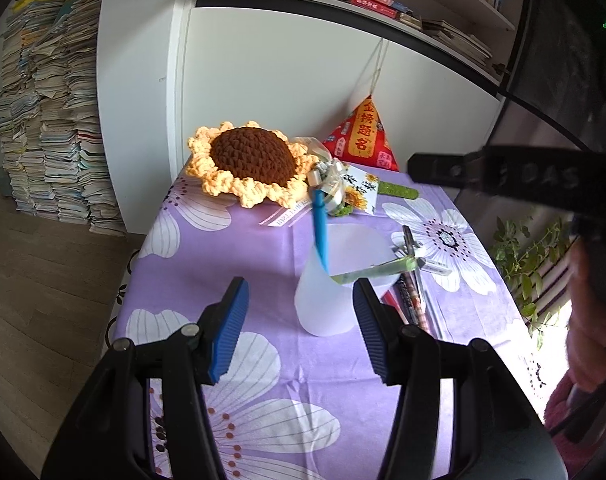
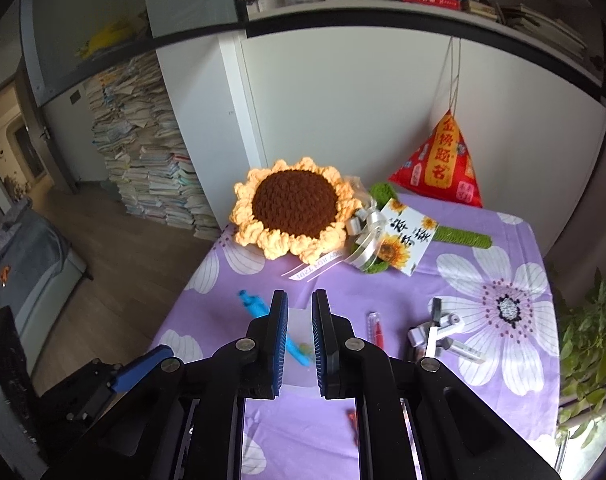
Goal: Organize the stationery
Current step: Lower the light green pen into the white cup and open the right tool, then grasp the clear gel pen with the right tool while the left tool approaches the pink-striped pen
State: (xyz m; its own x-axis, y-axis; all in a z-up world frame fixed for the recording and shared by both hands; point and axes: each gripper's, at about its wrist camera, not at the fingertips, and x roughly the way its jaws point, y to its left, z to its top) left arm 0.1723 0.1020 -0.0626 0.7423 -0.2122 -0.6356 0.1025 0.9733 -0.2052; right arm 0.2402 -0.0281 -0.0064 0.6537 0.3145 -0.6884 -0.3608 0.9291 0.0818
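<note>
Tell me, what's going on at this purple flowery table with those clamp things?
A person is tidying pens into a frosted plastic cup using two hand-held grippers. A blue pen and a green pen already stand in the cup. The left gripper is open, just in front of the cup, holding nothing. The right gripper hovers above the cup with its fingers close together; nothing visible is between them. More pens still lie on the tablecloth beside the cup.
</note>
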